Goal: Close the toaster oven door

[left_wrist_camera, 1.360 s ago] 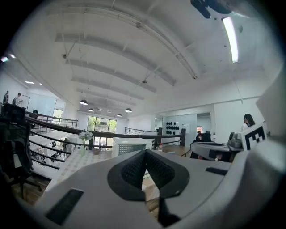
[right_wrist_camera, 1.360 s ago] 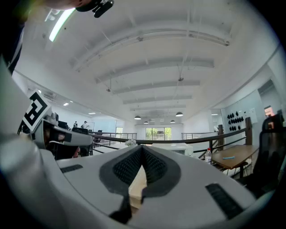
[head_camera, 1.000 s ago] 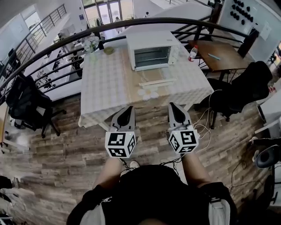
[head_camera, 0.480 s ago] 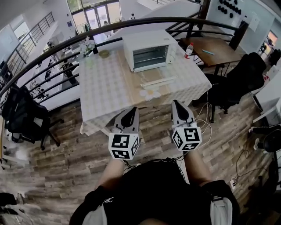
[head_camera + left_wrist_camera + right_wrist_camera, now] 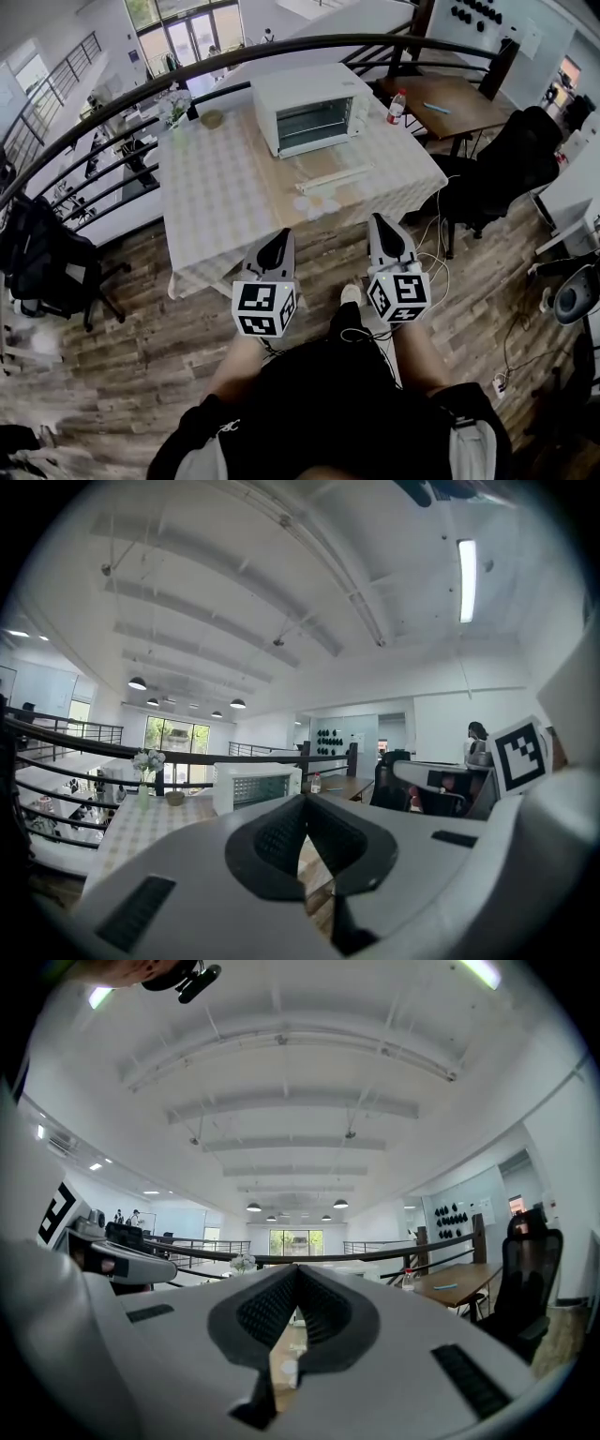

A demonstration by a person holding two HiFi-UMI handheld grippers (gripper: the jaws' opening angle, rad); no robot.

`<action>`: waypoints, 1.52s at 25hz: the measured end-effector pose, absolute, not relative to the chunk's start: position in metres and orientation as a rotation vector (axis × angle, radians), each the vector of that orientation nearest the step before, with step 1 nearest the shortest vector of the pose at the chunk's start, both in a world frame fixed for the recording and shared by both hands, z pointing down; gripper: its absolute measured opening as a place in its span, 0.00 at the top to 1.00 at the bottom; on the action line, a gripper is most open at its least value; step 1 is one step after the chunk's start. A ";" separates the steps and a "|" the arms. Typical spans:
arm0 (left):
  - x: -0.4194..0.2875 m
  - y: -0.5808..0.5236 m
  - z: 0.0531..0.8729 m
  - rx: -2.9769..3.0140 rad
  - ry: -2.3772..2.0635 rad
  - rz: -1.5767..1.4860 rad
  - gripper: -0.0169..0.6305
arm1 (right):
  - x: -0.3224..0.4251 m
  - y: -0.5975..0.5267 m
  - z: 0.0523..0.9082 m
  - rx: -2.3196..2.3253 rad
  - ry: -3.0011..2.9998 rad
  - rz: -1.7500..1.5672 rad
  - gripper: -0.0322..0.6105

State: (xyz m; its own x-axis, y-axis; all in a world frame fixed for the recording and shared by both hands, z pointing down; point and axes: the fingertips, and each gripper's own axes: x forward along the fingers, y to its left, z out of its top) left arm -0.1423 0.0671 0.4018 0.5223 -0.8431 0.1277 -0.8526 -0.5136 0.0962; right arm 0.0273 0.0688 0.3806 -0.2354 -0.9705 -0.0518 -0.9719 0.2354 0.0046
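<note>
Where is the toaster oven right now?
In the head view, the toaster oven sits at the far end of the checked table, a bottle just to its right.

Room notes:
- Floor: wood planks (image 5: 122,319), mixed brown tones; loose cables (image 5: 439,251) near right.
- Counter (image 5: 211,197) in the centre under a pale checked cloth.
- Dark curved railing (image 5: 112,98) wraps the far side, left to right.
- Far right: brown wooden table (image 5: 459,98), with a black office chair (image 5: 511,155) just nearer. A second black chair (image 5: 47,262) stands left, beside the railing.
- Far centre: tall glass doors (image 5: 183,37), daylight coming in.
- Far right wall: white board with rows of black dots (image 5: 478,17).
- Ceiling (image 5: 300,1101): white, cross beams. One strip light (image 5: 466,566) is lit, and round pendant lamps (image 5: 254,1207) hang further back.
</note>
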 end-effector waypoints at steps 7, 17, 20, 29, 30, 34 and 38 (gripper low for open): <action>-0.129 0.014 0.403 2.615 -1.504 0.129 0.95 | 0.032 0.010 0.383 -1.888 2.457 0.132 0.96; -0.071 -0.117 0.390 2.588 -1.608 0.132 0.95 | 0.083 -0.139 0.373 -1.755 2.535 0.117 0.96; -0.053 -0.151 0.388 2.564 -1.642 0.143 0.95 | 0.098 -0.182 0.370 -1.703 2.570 0.083 0.96; -0.029 -0.221 0.406 2.412 -1.772 0.204 0.95 | 0.128 -0.273 0.392 -1.553 2.690 -0.053 0.96; -0.029 -0.224 0.409 2.410 -1.777 0.215 0.95 | 0.127 -0.279 0.395 -1.547 2.698 -0.066 0.96; -0.039 -0.240 0.412 2.407 -1.804 0.254 0.95 | 0.117 -0.291 0.400 -1.529 2.696 -0.090 0.96; -0.052 -0.248 0.414 2.399 -1.811 0.253 0.95 | 0.109 -0.296 0.408 -1.531 2.701 -0.113 0.96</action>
State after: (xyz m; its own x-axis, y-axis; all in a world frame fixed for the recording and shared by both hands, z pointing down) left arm -0.0520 -0.2477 0.4145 0.2681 -0.9407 0.2079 -0.9617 -0.2742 -0.0006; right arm 0.1087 -0.2961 0.4080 -0.5137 -0.8579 0.0059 -0.8555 0.5117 -0.0799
